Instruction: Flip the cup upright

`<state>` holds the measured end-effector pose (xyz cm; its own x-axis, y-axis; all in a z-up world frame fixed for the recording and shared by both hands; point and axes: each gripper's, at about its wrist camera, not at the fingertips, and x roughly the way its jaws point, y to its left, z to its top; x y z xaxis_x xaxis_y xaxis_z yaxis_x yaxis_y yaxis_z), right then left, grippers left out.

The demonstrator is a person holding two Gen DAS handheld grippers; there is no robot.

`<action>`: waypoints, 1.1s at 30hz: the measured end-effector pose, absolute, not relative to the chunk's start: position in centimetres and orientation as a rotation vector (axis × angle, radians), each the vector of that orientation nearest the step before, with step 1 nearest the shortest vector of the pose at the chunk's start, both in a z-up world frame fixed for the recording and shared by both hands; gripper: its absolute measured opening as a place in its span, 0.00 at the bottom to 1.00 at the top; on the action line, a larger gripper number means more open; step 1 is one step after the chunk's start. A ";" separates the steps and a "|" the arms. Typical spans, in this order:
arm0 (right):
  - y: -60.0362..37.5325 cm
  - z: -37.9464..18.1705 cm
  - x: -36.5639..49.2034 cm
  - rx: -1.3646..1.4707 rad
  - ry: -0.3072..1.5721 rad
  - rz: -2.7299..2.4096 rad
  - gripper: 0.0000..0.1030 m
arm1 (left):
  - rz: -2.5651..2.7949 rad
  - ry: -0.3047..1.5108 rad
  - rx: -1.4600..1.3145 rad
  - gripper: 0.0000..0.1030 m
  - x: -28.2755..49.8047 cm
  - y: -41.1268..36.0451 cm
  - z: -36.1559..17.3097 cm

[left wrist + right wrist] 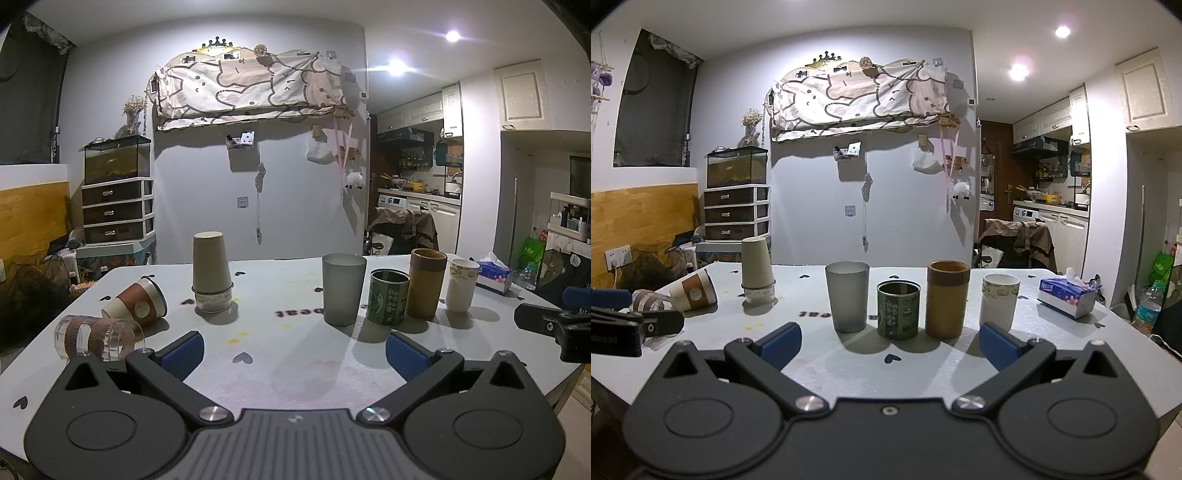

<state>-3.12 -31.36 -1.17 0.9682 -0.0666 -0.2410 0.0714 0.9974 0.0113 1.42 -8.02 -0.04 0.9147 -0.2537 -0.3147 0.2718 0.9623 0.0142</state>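
On the left side of the white table (295, 373), three cups are not upright: a clear glass cup with a ribbed brown sleeve (96, 336) lies on its side, a brown-and-cream paper coffee cup (136, 302) lies tipped just behind it, and a plain beige paper cup (211, 264) stands mouth-down on a small patterned cup (213, 300); which of them is meant I cannot tell, though the glass one lies closest to the left gripper (293, 352). That gripper is spread wide and holds nothing; the glass cup sits just outside and beside its left blue pad (183, 353), not between the fingers, its open mouth turned toward the middle of the table. The right gripper (889, 343) is likewise released and empty, facing the upright row of frosted tumbler (847, 297), green tin (898, 310), tan cylinder (946, 299) and white cup (999, 301); the fallen cups are well off to its left.

Judging by looks, the glass cup is rigid, smooth and breakable, likely to roll on its side; the ribbed sleeve seems the surest place to grip, across the body. The paper cups look light and crushable; they would want a gentle pinch near the stiffer rim or base.
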 end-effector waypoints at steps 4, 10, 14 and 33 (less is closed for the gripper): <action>-31.4 -1.2 -3.1 0.020 0.243 -0.070 1.00 | -0.271 0.317 0.058 1.00 1.4 -8.0 -0.1; -31.3 -1.2 -3.1 0.020 0.244 -0.071 1.00 | -0.268 0.317 0.058 1.00 1.4 -8.0 0.0; -31.4 -1.2 -3.1 0.019 0.243 -0.070 1.00 | -0.266 0.317 0.057 1.00 1.4 -7.8 -0.1; -31.4 -1.2 -3.1 0.020 0.243 -0.070 1.00 | -0.266 0.318 0.057 1.00 1.5 -7.8 0.0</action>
<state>-3.12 -31.38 -1.17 0.9681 -0.0673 -0.2412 0.0721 0.9973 0.0111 1.46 -7.81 -0.02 0.9154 -0.2496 -0.3159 0.2674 0.9635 0.0137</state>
